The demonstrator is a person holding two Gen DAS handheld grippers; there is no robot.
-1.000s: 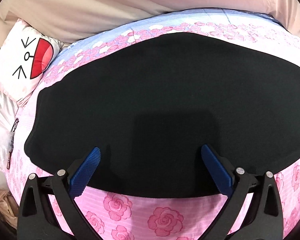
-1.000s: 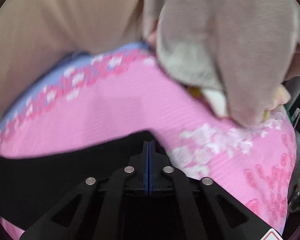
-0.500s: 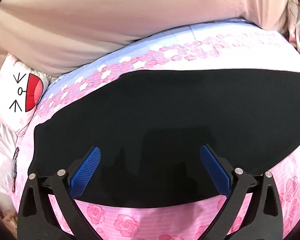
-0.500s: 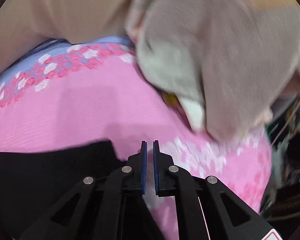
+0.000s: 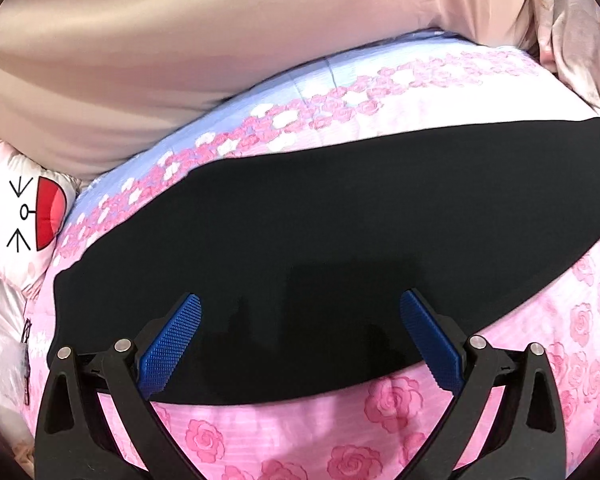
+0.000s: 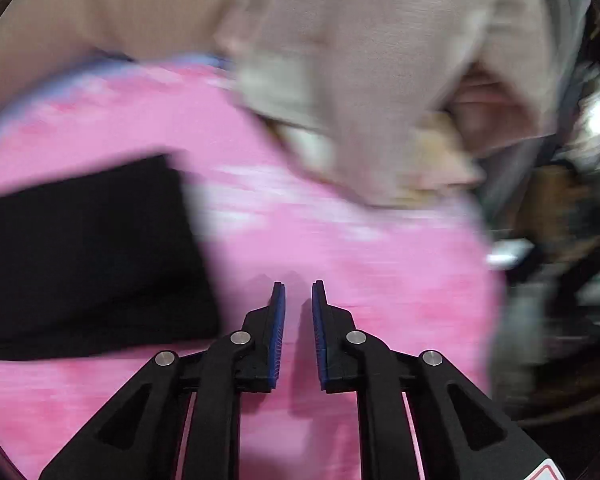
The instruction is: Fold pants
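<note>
Item: black pants [image 5: 340, 232], laid flat as one long dark band across a bed; surface smooth, edges straight. In the right wrist view one squared end of the pants [image 6: 92, 256] is seen at the left, the picture being blurred.

Support: bedspread [image 5: 380, 432], pink with printed roses, a pale blue border with white and pink flowers along its far edge. The pants are carried entirely by it.

Left claw [image 5: 300, 340]: held over the near edge of the pants, its blue pads spread wide apart; nothing is gripped between them.

Right claw [image 6: 299, 320]: placed over bare bedspread just beside the end of the pants, to the right of it and apart from it. A narrow gap is shown between the pads, the jaws having just been opening slightly; nothing lies between them.

Surroundings: beige satin cloth [image 5: 220, 60] bunched beyond the far edge of the bed; a white cushion [image 5: 24, 216] with a cartoon face and red mouth at the left; a large grey-beige soft toy [image 6: 380, 80] lying on the far right of the bed, its details lost to blur
</note>
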